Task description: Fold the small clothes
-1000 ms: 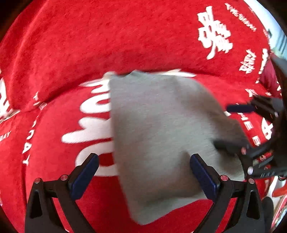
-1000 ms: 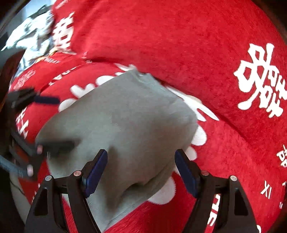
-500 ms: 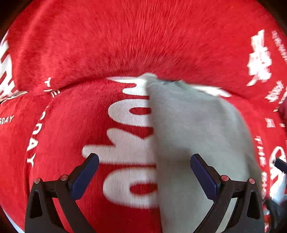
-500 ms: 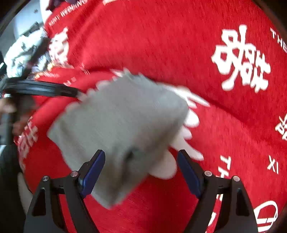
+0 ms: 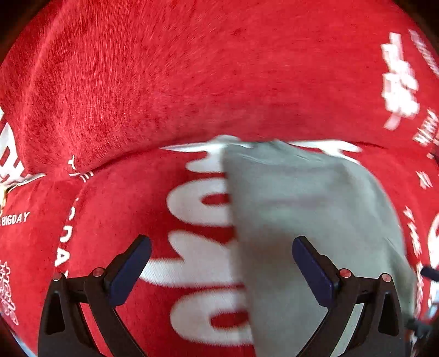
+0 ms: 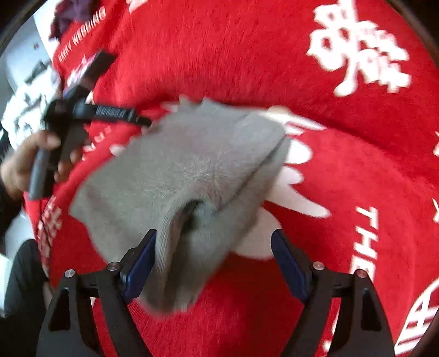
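A folded grey garment (image 5: 307, 219) lies on a red plush cover with white lettering (image 5: 164, 96). My left gripper (image 5: 221, 263) is open above the garment's left edge, holding nothing. In the right wrist view the garment (image 6: 186, 175) shows its stacked folded layers, with a ribbed hem curling up at the near end. My right gripper (image 6: 212, 258) is open, and its left fingertip (image 6: 142, 258) touches that curled hem. The other gripper (image 6: 82, 112), held in a hand, is visible at the left of the right wrist view.
The red cover rises into a padded back (image 6: 247, 55) behind the garment. A pale, cluttered area (image 6: 24, 90) shows at the far left of the right wrist view. A dark garment (image 6: 68, 16) lies at the top left.
Both grippers have pulled back from the grey garment and apart from each other. The left view has shifted left, so the garment now sits on its right. The right gripper has come closer to the garment's near end.
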`<state>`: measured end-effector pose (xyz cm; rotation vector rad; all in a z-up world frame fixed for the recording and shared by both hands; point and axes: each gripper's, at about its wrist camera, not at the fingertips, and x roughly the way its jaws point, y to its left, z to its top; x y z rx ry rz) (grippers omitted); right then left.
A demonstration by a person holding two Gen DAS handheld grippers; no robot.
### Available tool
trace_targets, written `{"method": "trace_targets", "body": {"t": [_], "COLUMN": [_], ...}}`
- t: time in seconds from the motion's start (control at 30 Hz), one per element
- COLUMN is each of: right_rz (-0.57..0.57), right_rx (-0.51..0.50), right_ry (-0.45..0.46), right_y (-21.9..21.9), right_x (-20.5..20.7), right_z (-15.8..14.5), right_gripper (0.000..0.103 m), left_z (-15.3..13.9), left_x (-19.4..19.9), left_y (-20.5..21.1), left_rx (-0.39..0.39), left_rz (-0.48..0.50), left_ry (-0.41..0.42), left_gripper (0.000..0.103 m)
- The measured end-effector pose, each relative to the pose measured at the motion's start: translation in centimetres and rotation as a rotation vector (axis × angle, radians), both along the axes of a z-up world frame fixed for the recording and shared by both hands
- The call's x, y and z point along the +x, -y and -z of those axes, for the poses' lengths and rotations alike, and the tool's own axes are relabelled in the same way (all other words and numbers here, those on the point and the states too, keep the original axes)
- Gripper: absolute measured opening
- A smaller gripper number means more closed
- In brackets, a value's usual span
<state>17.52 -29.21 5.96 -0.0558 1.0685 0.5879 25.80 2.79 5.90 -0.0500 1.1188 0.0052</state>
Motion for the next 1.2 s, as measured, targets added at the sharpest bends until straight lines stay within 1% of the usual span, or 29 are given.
{"method": "trace_targets", "body": {"t": [0.1, 0.2, 0.27, 0.3, 0.33, 0.37, 0.4, 0.43, 0.53, 0.6, 0.63, 0.7, 0.73, 0.8, 0.9, 0.97, 1.0, 1.03, 1.07, 1.1, 1.13, 1.17, 1.2], "right_rz": [-0.065, -0.112, -0.111, -0.115, -0.122, -0.118, -0.116, -0.118, -0.107, -0.083, -0.076, -0.066, -0.062, -0.055, -0.058, -0.063, -0.067, -0.068, -0.067, -0.065, -0.059, -0.048, -0.04], "right_rx": [0.077, 0.08, 0.102, 0.128, 0.142, 0.112, 0.092, 0.09, 0.118, 0.155, 0.167, 0.185, 0.192, 0.19, 0.177, 0.172, 0.17, 0.16, 0.154, 0.148, 0.14, 0.138, 0.137], "right_ry": [0.02, 0.033, -0.008, -0.046, -0.085, -0.114, -0.124, -0.133, -0.129, -0.143, -0.152, -0.163, -0.168, -0.169, -0.172, -0.167, -0.166, -0.165, -0.164, -0.168, -0.181, -0.183, -0.186], "right_y": [-0.1, -1.5, -2.4, -2.6, -2.9, -3.5, -3.8, -4.1, -4.0, -3.5, -3.3, -2.9, -2.7, -2.8, -3.2, -3.3, -3.5, -3.8, -3.9, -4.1, -4.3, -4.2, -4.0], "right_x": [-2.1, -2.3, -1.3, -1.1, -0.8, -0.7, -0.8, -1.0, -1.3, -1.1, -0.9, -0.6, -0.3, -0.2, -0.1, -0.1, -0.1, -0.1, 0.0, 0.1, 0.2, 0.4, 0.5], "right_z": [-1.5, -1.7, -0.9, -0.4, 0.4, 1.4, 2.0, 2.3, 2.4, 2.6, 2.6, 2.6, 2.3, 2.1, 2.0, 2.0, 2.1, 2.3, 2.4, 2.6, 2.8, 2.8, 2.9], "right_gripper": [0.085, 0.085, 0.082, 0.078, 0.076, 0.073, 0.071, 0.07, 0.07, 0.07, 0.07, 0.07, 0.07, 0.07, 0.07, 0.07, 0.07, 0.07, 0.067, 0.049, 0.04, 0.027, 0.011], "left_z": [-0.3, -0.2, -0.3, -0.3, -0.6, -0.9, -1.0, -1.0, -0.5, -0.2, -0.3, -0.4, -0.3, 0.6, 1.3, 1.6, 1.9, 2.2, 2.4, 2.5, 2.4, 2.3, 2.3], "left_x": [-2.7, -4.3, -5.0, -5.6, -6.6, -7.8, -9.0, -9.9, -12.1, -12.9, -13.4, -13.9, -14.0, -14.1, -14.7, -14.5, -14.2, -13.8, -13.5, -13.3, -13.3, -13.3, -13.4], "left_y": [1.0, 1.5, 1.2, 0.8, 0.3, -0.3, -1.0, -1.1, -2.0, -1.9, -1.2, 0.0, 0.7, 2.3, 3.1, 3.2, 2.9, 2.5, 2.0, 1.3, 0.7, 0.2, -0.3], "left_rx": [-0.002, -0.004, -0.024, -0.029, -0.039, -0.061, -0.08, -0.081, -0.072, -0.111, -0.13, -0.105, -0.073, -0.006, -0.003, 0.046, 0.078, 0.088, 0.076, 0.046, 0.018, -0.005, -0.019], "left_rz": [0.041, 0.043, 0.021, 0.01, -0.002, -0.009, -0.008, -0.009, 0.004, 0.035, 0.073, 0.116, 0.137, 0.18, 0.215, 0.181, 0.146, 0.116, 0.089, 0.049, 0.016, -0.011, -0.042], "left_ry": [0.01, 0.026, 0.021, 0.015, 0.02, 0.034, 0.04, 0.039, 0.023, 0.008, 0.006, 0.025, 0.031, 0.017, 0.009, 0.022, 0.022, 0.014, 0.006, 0.004, 0.007, 0.015, 0.026], "left_gripper": [0.103, 0.103, 0.103, 0.103, 0.103, 0.103, 0.103, 0.103, 0.103, 0.103, 0.103, 0.103, 0.103, 0.103, 0.103, 0.103, 0.103, 0.103, 0.103, 0.103, 0.103, 0.103, 0.103]}}
